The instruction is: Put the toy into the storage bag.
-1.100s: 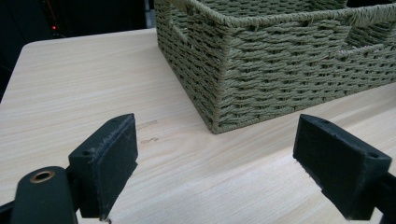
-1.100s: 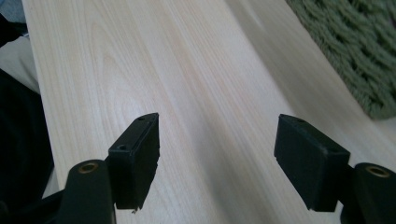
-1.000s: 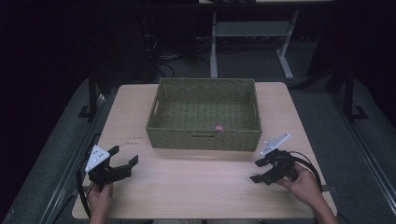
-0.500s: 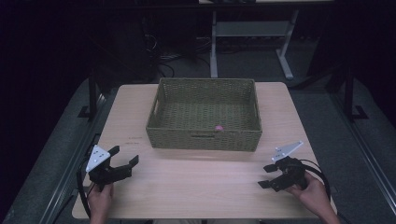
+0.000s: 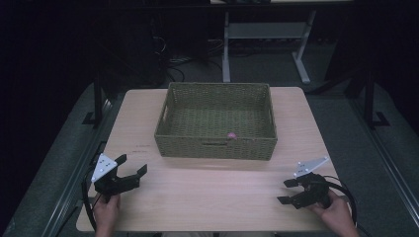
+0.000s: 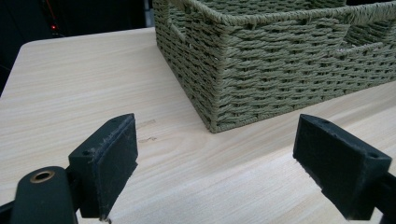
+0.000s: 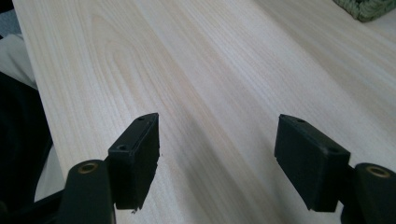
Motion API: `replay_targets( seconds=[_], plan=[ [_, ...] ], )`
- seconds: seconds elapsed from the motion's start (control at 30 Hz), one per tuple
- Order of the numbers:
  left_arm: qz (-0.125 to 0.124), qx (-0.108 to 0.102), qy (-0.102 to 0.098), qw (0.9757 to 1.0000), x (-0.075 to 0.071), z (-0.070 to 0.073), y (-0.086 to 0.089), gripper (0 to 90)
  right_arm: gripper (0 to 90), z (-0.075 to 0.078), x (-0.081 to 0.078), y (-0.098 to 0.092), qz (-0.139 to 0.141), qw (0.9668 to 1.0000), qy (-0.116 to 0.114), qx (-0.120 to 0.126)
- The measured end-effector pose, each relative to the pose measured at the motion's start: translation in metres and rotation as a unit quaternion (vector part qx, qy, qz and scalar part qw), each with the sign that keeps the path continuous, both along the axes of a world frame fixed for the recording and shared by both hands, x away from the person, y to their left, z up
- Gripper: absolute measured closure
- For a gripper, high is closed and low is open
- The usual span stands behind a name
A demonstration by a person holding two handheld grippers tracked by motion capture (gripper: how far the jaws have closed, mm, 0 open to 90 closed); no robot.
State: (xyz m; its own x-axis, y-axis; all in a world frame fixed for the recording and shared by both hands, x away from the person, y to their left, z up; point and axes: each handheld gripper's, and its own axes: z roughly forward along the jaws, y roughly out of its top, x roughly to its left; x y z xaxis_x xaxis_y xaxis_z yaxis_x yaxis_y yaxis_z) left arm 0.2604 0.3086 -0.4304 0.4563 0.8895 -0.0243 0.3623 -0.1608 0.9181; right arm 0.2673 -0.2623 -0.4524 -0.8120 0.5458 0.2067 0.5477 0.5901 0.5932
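Right gripper point(image 5: 288, 191) lower and nearer the table point(image 5: 217, 197) edge than before — both grippers' jaws wide, empty.

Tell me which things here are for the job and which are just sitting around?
For the job:
- basket
- small pink thing inside it
- left gripper, open
- right gripper, open

Just around:
- table
- white desk frame on the floor behind
- cables on the floor
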Motion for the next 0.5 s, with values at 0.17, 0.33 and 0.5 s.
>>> replay_targets(
  seconds=[0.17,0.33,0.5],
  plan=[
    [0.002,0.000,0.001,1.0000,0.000,0.000,0.001,13.3,30.2,-0.001,-0.009,-0.003,-0.009,0.9998,-0.013,0.011],
    [0.004,-0.004,-0.001,1.0000,0.000,0.000,0.002,13.3,29.6,-0.002,-0.013,-0.003,-0.010,0.9998,-0.014,0.011],
    [0.002,0.001,-0.001,1.0000,0.001,0.000,0.002,13.3,29.2,0.004,-0.014,0.000,-0.002,0.9997,-0.021,0.012]
  ],
)
